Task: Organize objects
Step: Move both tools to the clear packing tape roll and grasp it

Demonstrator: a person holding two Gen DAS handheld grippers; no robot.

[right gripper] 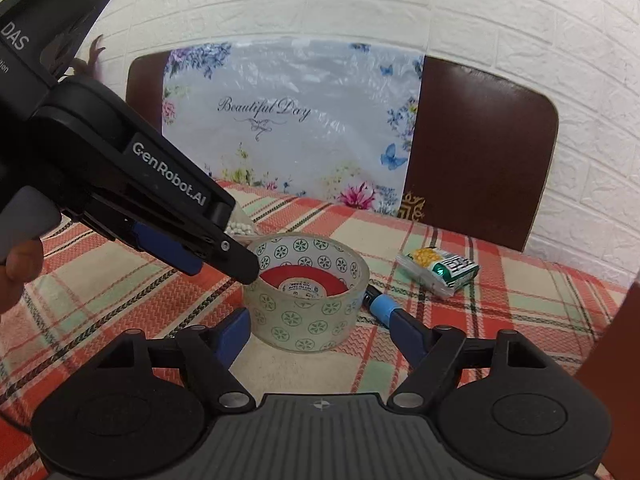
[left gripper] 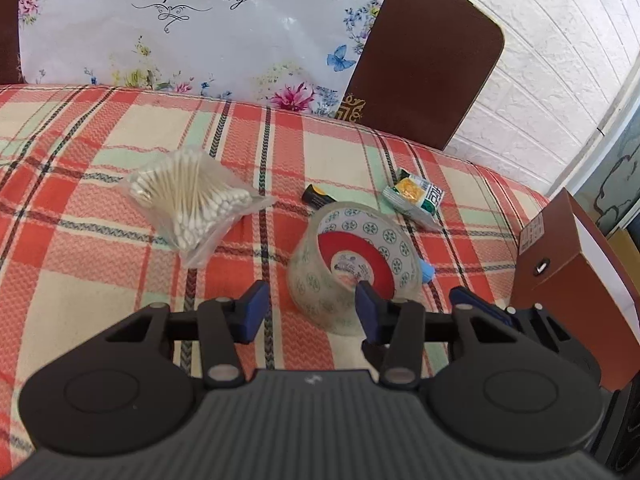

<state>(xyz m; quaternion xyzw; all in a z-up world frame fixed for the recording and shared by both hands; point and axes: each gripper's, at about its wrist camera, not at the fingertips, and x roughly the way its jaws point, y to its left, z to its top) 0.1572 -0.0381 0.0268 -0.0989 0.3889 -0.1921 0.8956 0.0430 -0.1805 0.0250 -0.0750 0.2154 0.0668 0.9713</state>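
Your left tongs [left gripper: 308, 312] stood partly open with nothing gripped; the right-hand pad [left gripper: 370, 312] sat against the near rim of the tape roll [left gripper: 352, 268], the other pad clear over bare cloth, so the wall of the roll was not pinched. From the right wrist view, those left tongs [right gripper: 224, 258] came in from the left with a tip poking at the roll's [right gripper: 308, 296] red core. Your right tongs [right gripper: 320, 332] were wide open and empty, jaws straddling the roll near its base, pads not touching it. The roll lay flat on the plaid tabletop [left gripper: 80, 240], roughly centre, hole up. My read: stiff cardboard core, light-to-moderate weight, outer film slick, so squeezing across the full outside could slip; pinching the wall, one pad in the hole and one outside, should hold better. Just beyond it lay a marker with a blue cap [right gripper: 380, 306], touching or nearly touching the roll's side. Farther out were a small dark tube [left gripper: 318, 196], a green-and-yellow sachet [left gripper: 416, 196], soft and crinkly, and a bag of cotton swabs [left gripper: 192, 200], floppy and light. A brown box [left gripper: 568, 280] stood at the right edge.
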